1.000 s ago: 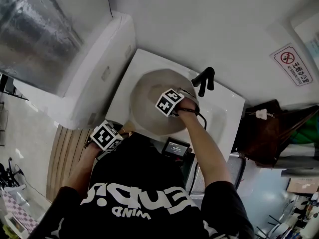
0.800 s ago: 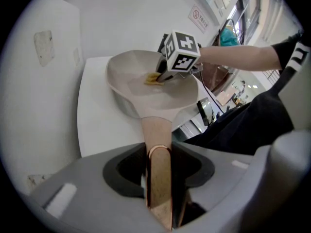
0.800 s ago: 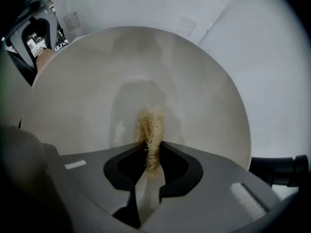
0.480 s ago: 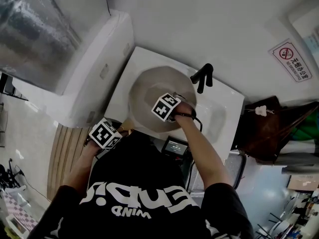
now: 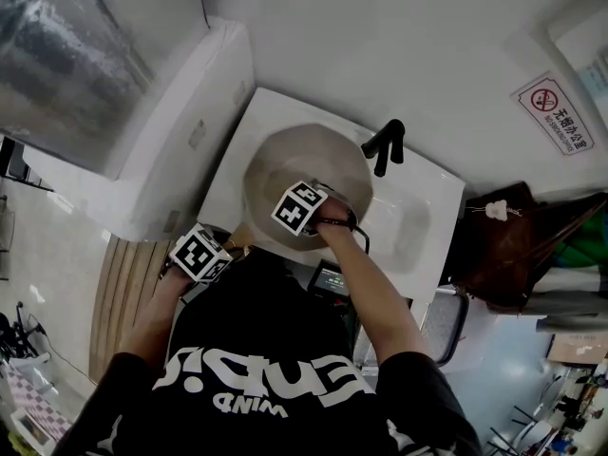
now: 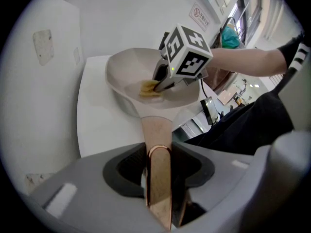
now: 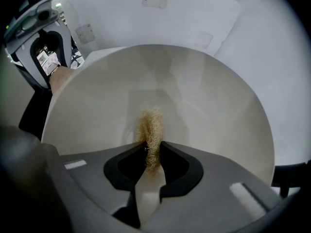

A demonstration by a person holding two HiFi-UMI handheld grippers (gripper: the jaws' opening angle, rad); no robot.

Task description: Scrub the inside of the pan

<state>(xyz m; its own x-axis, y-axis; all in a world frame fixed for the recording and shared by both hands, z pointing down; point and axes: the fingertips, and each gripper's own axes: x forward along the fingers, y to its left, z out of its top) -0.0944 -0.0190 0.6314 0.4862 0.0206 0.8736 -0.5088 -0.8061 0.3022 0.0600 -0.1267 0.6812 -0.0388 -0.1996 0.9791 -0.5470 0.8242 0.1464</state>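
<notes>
Left claw [image 6: 158,174]: clamped on the copper-toned pan handle [image 6: 156,130], which is held narrow between partly spread jaws.
Right claw [image 7: 151,155]: closed on a tan scrubber [image 7: 151,127], whose tuft is pressed on the pan floor just ahead.
Pan [image 7: 209,101]: directly ahead of the left claw, over the white sink [image 5: 427,198].
Edges: the rim is seen well beyond the scrubber, ahead and to both sides.
Open room: bare pan wall surrounds the right claw; a black faucet [image 5: 385,145] stands just past the rim.

Cream round pan [image 5: 306,155] sat in white sink [image 5: 423,207], coppery handle [image 6: 157,130] pointed near-left, yellow fibrous scrubber [image 7: 151,126] pressed on its inside.
</notes>
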